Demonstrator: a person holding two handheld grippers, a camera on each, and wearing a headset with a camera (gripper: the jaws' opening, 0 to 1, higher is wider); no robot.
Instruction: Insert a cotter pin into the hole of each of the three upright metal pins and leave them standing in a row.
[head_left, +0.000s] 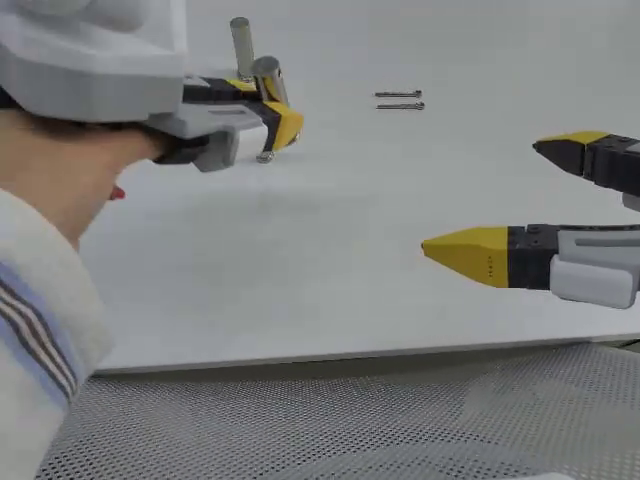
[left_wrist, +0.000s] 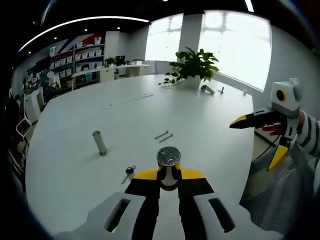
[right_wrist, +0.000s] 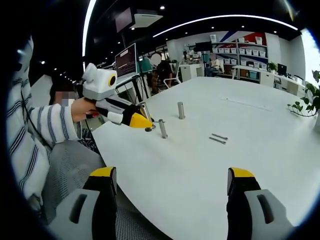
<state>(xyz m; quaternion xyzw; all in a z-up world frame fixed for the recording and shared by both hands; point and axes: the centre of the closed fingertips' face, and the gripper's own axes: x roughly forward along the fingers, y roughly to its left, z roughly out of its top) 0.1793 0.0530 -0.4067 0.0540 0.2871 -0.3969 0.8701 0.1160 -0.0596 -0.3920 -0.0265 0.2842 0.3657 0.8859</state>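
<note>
Sleeve (head_left: 40, 300) at the far left of the head view, striped. Just past it, the left gripper (head_left: 275, 105) is clamped on a metal pin (head_left: 266, 72), with the yellow jaws closed around its shaft and the round head standing proud above them. From the left gripper view, that held pin (left_wrist: 169, 157) sits upright, dead centre. I can't tell whether its foot touches the white table (head_left: 300, 260).

Behind it is a second pin (head_left: 240, 40), upright and bare. A third pin (left_wrist: 130, 171) stands just beside the jaws (a cotter pin (right_wrist: 159, 120) crosses its top in the right gripper view).

Moving right, two loose cotter pins (head_left: 399, 100) lie side by side on the table, well apart from the pins.

Over at the right edge, the right gripper (head_left: 485, 197) has its jaws spread wide and nothing between them. It is low over the near part of the table.
</note>
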